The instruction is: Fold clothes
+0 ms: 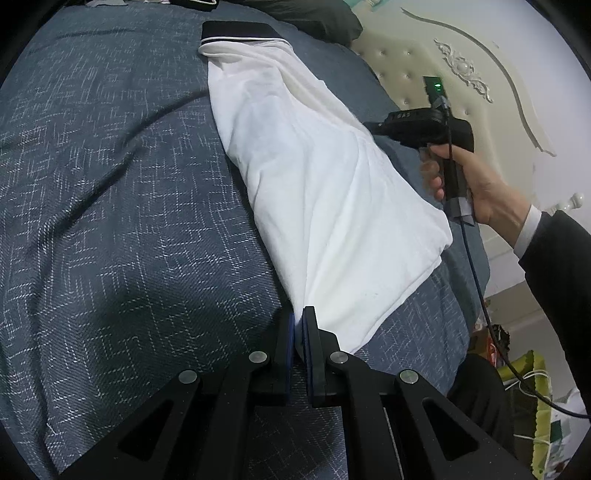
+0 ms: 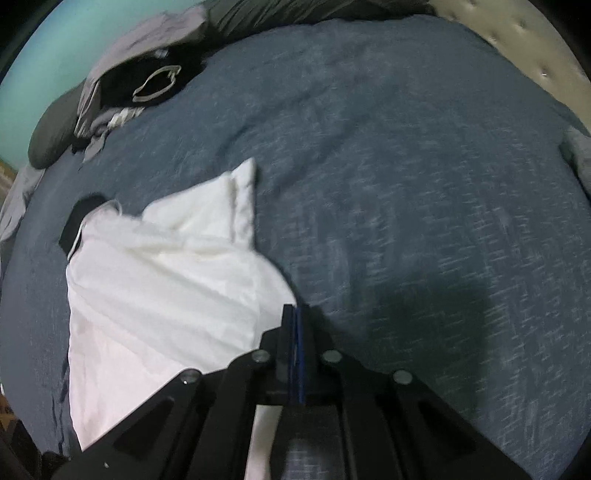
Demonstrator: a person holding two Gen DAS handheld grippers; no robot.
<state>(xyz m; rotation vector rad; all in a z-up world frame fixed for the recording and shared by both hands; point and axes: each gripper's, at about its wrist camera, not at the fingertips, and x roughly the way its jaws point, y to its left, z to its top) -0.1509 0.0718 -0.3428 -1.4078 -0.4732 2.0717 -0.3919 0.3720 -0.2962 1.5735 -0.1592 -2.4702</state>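
A white shirt point(image 1: 314, 184) with a black collar point(image 1: 240, 29) lies lengthwise on a dark blue bedspread point(image 1: 110, 221). My left gripper point(image 1: 298, 321) is shut on the shirt's near hem corner, and white cloth runs down between its blue pads. In the left wrist view a hand point(image 1: 476, 184) holds the right gripper's black body point(image 1: 417, 125) at the shirt's right edge, with its fingers hidden behind the cloth. In the right wrist view the shirt point(image 2: 155, 288) spreads to the left. My right gripper point(image 2: 294, 314) is shut at its side edge, where the fabric meets the tips.
A cream tufted headboard point(image 1: 424, 74) stands to the right, with a dark pillow point(image 1: 314, 18) against it. A heap of grey and black clothes point(image 2: 140, 85) lies at the bed's far left. A cable point(image 1: 476, 277) hangs from the right gripper. A green bag point(image 1: 539, 387) stands on the floor.
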